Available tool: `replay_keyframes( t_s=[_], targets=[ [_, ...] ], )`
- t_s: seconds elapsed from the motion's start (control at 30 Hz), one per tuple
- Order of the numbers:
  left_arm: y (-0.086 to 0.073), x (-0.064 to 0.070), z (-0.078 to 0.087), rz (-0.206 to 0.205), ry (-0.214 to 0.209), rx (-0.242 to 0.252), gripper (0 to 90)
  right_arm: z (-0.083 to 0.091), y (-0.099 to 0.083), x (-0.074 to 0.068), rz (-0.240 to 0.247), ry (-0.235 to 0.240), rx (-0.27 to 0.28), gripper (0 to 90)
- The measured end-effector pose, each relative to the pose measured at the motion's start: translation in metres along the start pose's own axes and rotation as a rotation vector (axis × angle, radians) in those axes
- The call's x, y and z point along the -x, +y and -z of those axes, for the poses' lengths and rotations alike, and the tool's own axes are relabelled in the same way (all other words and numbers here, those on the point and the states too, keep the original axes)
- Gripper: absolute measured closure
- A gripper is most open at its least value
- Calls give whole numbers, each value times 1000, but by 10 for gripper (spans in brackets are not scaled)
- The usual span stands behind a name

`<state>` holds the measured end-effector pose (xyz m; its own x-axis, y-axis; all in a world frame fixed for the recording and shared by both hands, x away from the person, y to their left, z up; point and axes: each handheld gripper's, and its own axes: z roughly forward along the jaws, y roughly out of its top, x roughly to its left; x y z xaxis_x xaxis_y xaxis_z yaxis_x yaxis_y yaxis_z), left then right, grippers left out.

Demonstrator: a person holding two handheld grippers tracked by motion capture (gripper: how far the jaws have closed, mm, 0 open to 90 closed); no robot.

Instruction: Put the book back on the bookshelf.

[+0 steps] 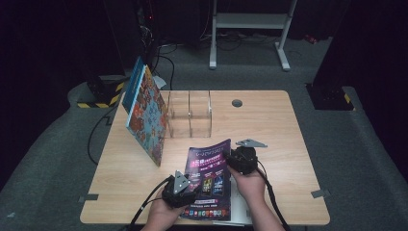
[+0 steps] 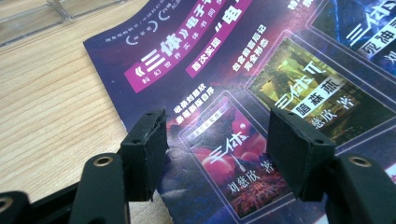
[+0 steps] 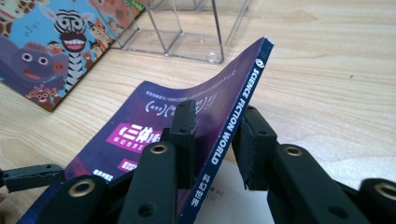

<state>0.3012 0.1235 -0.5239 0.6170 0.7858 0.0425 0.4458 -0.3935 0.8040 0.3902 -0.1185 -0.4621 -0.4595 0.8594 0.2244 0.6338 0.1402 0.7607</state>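
A purple magazine (image 1: pixel 209 178) lies near the table's front edge, its cover printed with book adverts (image 2: pixel 233 70). Its spine side is lifted and curls upward (image 3: pixel 154 116). My right gripper (image 1: pixel 231 161) is shut on that raised spine, one jaw on the cover and the other behind it (image 3: pixel 217 126). My left gripper (image 1: pixel 191 186) is open at the magazine's left side. Its jaws stand wide apart just above the cover, with nothing between them (image 2: pixel 217 135).
A clear acrylic divider box (image 1: pixel 189 113) stands mid-table behind the magazine. A colourful picture book (image 1: pixel 146 115) leans upright at its left. White paper (image 1: pixel 240 211) lies under the magazine. A grey grommet (image 1: pixel 236 102) sits near the far edge.
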Motion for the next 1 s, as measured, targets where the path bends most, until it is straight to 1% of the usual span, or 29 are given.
replay_keyframes(
  t_s=[0.03,0.07,0.2,0.23,0.27,0.3,0.33,0.4,0.5,0.53,0.6,0.63,0.7,0.73,0.77,0.8,0.83,0.87,0.93,1.0],
  targets=[
    [0,0,0,0,0,0,383,1,0,-2,-1,0,6,713],
    [0,0,1,1,0,0,382,2,0,-3,8,1,9,716],
    [0,-2,1,20,-3,15,367,9,1,-10,32,13,51,726],
    [0,-3,1,20,-4,15,361,11,1,-12,41,16,66,728],
    [0,-3,1,31,-5,22,355,13,1,-14,50,18,83,732],
    [0,-4,2,28,-4,26,346,16,1,-17,59,23,100,735],
    [0,-4,2,22,5,29,341,18,1,-19,59,26,109,737],
    [0,-6,4,28,18,36,342,22,1,-22,74,34,135,743],
    [2,-12,6,42,24,47,342,30,0,-27,86,51,176,751],
    [2,-14,6,62,21,51,338,33,0,-29,91,57,191,753],
    [4,-18,7,83,12,60,330,39,-1,-32,105,65,218,757],
    [4,-20,7,86,10,64,326,42,-1,-34,111,69,231,759],
    [6,-23,9,115,-4,90,321,46,-2,-37,121,79,251,762],
    [8,-26,10,123,-6,102,319,49,-2,-38,125,86,262,764],
    [8,-26,10,123,-6,102,314,49,-2,-38,125,86,262,764],
    [10,-29,11,133,-11,117,314,52,-2,-40,133,96,279,767],
    [13,-35,13,161,-24,140,302,57,-3,-44,146,111,304,772],
    [14,-37,14,169,-28,146,295,60,-3,-45,152,119,317,773],
    [16,-44,15,196,-52,170,285,65,-4,-49,163,131,340,778],
    [18,-47,15,210,-70,179,272,69,-5,-52,176,140,357,780]
  ],
)
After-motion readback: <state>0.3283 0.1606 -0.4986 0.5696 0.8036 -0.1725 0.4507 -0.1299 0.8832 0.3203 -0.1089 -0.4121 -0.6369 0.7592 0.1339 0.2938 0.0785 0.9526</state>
